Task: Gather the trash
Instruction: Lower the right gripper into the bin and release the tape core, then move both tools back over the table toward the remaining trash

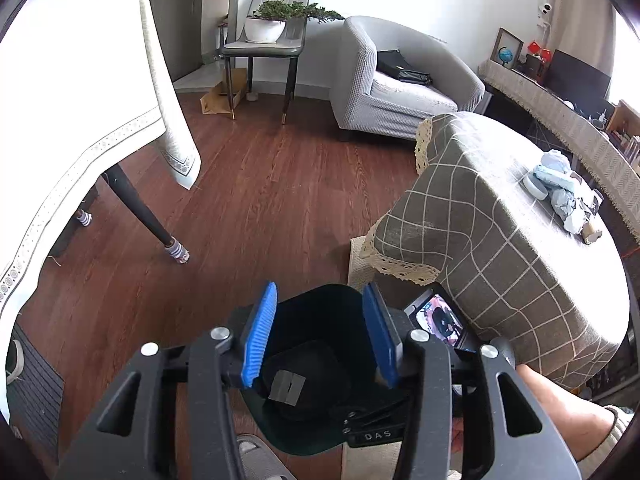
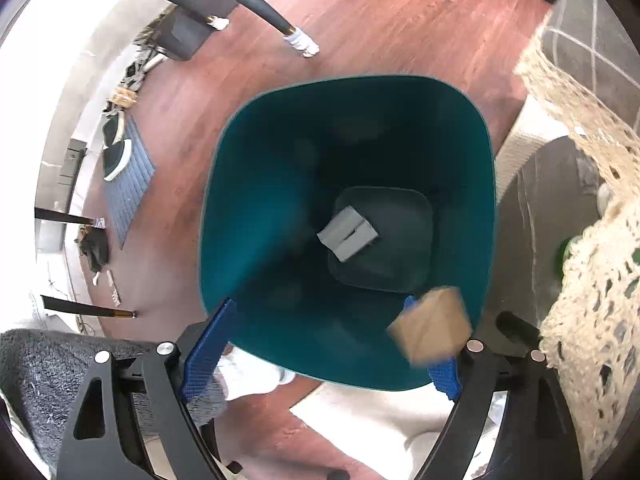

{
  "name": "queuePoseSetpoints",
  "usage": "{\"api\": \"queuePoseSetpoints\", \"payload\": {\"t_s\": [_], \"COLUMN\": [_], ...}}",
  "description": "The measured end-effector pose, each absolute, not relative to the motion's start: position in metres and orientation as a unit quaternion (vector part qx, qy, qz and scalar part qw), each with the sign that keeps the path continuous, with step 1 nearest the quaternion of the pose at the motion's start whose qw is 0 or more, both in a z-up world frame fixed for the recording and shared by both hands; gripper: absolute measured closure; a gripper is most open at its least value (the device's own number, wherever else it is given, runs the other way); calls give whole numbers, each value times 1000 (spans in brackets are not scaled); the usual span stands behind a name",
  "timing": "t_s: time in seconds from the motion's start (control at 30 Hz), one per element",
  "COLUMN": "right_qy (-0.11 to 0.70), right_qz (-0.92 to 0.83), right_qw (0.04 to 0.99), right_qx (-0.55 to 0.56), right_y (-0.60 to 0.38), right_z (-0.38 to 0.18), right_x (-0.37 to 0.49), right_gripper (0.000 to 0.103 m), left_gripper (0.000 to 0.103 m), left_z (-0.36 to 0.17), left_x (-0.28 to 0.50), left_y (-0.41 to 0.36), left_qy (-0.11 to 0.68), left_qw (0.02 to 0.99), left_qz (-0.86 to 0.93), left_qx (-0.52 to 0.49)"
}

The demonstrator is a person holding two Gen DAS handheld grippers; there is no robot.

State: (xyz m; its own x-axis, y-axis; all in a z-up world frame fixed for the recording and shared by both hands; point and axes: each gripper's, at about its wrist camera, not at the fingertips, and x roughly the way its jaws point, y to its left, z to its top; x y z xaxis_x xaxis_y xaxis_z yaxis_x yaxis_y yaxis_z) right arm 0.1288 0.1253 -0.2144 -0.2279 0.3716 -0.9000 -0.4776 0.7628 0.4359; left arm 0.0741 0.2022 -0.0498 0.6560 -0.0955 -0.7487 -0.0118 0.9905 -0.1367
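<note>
A teal bin (image 2: pixel 256 208) stands on the wood floor, seen from straight above in the right wrist view. A grey folded scrap (image 2: pixel 347 234) lies on its bottom. My right gripper (image 2: pixel 324 344) is open wide over the near rim. A blurred brown cardboard piece (image 2: pixel 432 328) is loose by the right fingertip, above the bin's mouth. My left gripper (image 1: pixel 320 336) hangs over the same bin (image 1: pixel 320 304), open, with nothing between its pads (image 1: pixel 260 336); the grey scrap (image 1: pixel 287 388) shows below. Crumpled pale blue trash (image 1: pixel 560 188) lies on the checked table (image 1: pixel 500 260).
A white-clothed table (image 1: pixel 80 100) with dark legs (image 1: pixel 160 216) stands to the left. At the back are a grey armchair (image 1: pixel 400 96) and a chair holding a potted plant (image 1: pixel 276 20). A lace cloth edge (image 2: pixel 592 280) hangs right of the bin. A grey mat (image 2: pixel 128 184) lies left.
</note>
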Motion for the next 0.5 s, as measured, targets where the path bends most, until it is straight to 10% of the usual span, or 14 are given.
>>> {"api": "queuePoseSetpoints", "payload": {"t_s": [0.5], "right_qy": [654], "right_qz": [392], "right_qw": [643], "right_qx": [-66], "right_y": [130], "right_z": [-158], "right_x": [117], "right_gripper": [36], "left_gripper": [54], "left_z": [-22], "left_x": [72], "left_y": [198], "left_qy": [380], "left_qw": [922], "left_qz": [-10], "left_qx": [-66]}}
